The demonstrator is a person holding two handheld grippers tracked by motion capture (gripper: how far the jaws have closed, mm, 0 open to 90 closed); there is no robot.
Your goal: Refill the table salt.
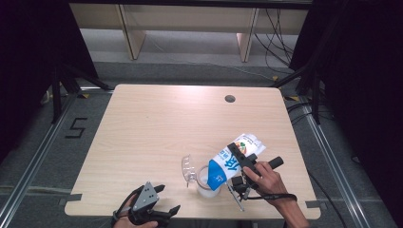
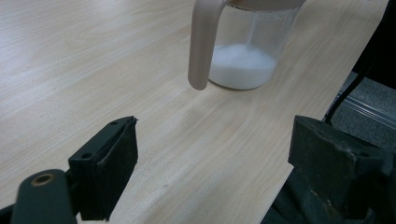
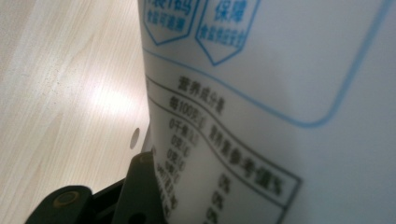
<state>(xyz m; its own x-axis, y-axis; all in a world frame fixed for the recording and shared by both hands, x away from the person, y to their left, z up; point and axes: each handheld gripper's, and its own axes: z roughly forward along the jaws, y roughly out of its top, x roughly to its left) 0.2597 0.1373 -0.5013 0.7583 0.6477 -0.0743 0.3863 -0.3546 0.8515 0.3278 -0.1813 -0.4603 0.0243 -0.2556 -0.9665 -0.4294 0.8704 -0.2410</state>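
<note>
A blue and white carton (image 1: 231,164) hangs tilted, its top end down over a clear jug (image 1: 205,184). My right gripper (image 1: 243,153) is shut on the carton's upper half, near the table's front right. In the right gripper view the carton's printed side (image 3: 280,93) is pressed against one black jaw at the lower left. The jug (image 2: 243,56) has a pale handle (image 2: 203,46) and white contents (image 2: 240,67) in its bottom. My left gripper (image 1: 168,198) rests open at the table's front edge, left of the jug, with nothing between its fingers (image 2: 109,168).
The light wooden table (image 1: 157,128) has a round cable hole (image 1: 230,99) near its far right. Its front edge runs just below both hands. Black stands and curtains flank the table, and cables (image 1: 280,38) lie on the floor behind it.
</note>
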